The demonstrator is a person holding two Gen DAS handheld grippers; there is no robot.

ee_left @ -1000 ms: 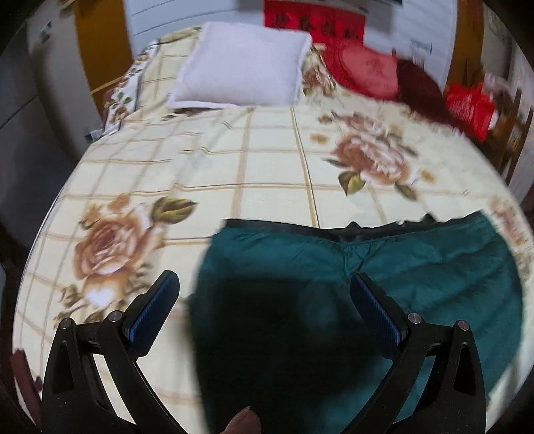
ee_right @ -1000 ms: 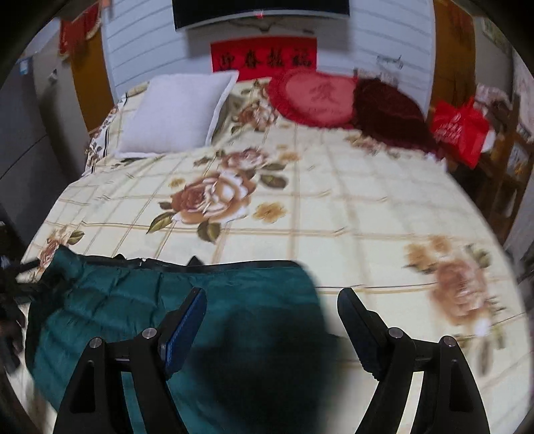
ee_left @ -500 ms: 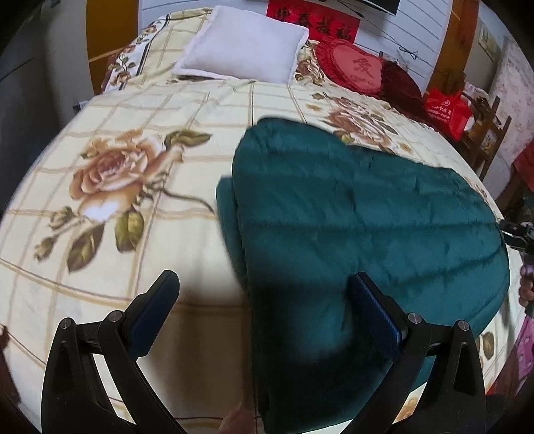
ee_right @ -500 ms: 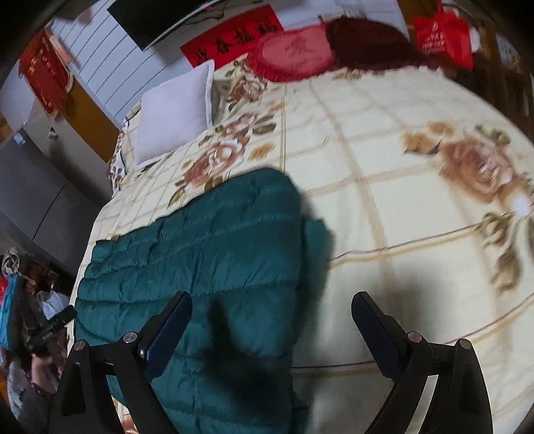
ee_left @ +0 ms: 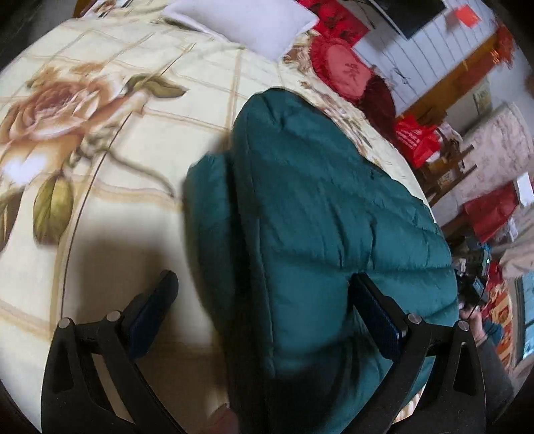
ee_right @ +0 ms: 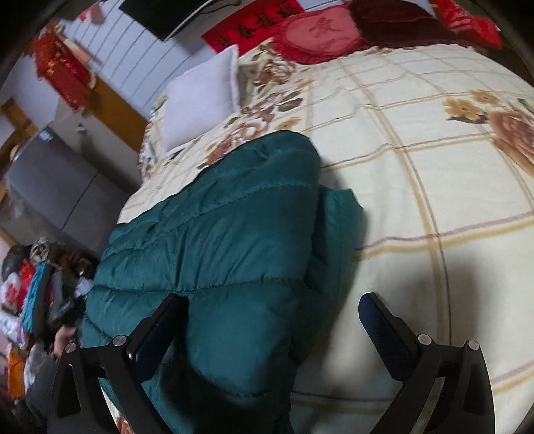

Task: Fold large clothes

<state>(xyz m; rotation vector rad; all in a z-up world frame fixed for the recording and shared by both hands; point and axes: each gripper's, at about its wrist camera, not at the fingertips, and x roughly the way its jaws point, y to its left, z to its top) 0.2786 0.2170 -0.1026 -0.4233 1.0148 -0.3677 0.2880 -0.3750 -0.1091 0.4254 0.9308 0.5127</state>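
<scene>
A dark green quilted jacket (ee_left: 327,213) lies folded in layers on the bed's floral blanket (ee_left: 140,140). A lower layer sticks out along its left side in the left wrist view. My left gripper (ee_left: 263,280) hovers over the jacket's near left edge, open, with its pads clear of the cloth. In the right wrist view the same jacket (ee_right: 217,240) fills the lower left. My right gripper (ee_right: 272,300) straddles its near right edge on the blanket (ee_right: 434,187). Its jaws are opening, with puffy fabric between them that neither pad presses on.
A white pillow (ee_right: 200,96), a red heart cushion (ee_right: 317,30) and a dark red cushion (ee_left: 378,100) lie at the head of the bed. Red bags and furniture (ee_left: 417,140) crowd one bedside. A grey cabinet (ee_right: 56,190) and clutter stand at the other. A person's hand (ee_left: 474,320) shows at the edge.
The jacket, seen flat with its dark collar edge a second ago, now lies doubled over in a thicker bundle. Both grippers have sunk and tipped downward, and the right jaws have spread wider.
</scene>
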